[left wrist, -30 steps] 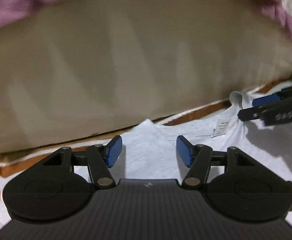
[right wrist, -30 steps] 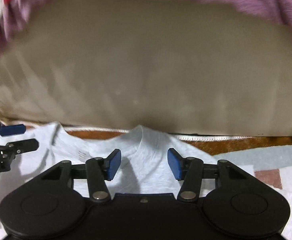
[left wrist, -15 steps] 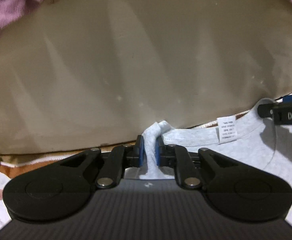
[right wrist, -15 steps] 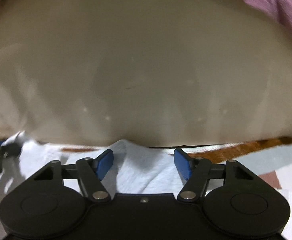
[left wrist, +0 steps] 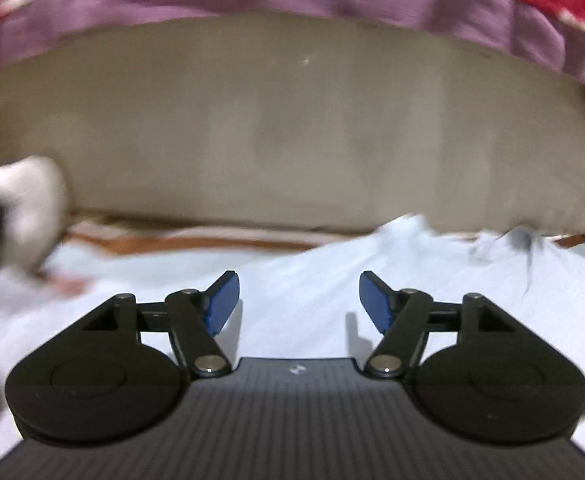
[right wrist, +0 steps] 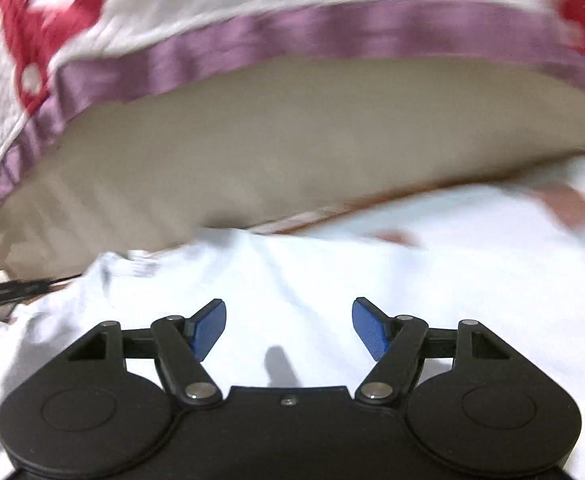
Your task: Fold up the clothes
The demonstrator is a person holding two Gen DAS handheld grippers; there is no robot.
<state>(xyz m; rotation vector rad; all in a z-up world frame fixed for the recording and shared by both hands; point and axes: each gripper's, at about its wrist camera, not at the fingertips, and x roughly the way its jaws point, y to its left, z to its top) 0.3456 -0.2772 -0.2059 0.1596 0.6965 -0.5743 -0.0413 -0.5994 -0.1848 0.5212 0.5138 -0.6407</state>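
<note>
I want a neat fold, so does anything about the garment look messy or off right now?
Yes: the pale shirt lies rumpled, bunched up at its far edge against the beige cushion. Both grippers are open, holding nothing.

Pale grey T-shirt (left wrist: 332,280); beige pillow (left wrist: 292,140); white quilt (right wrist: 212,12) with red motifs and purple border; blue pads (right wrist: 208,328) on black grippers.

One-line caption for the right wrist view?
Open right gripper above a white shirt, beige cushion behind.
</note>
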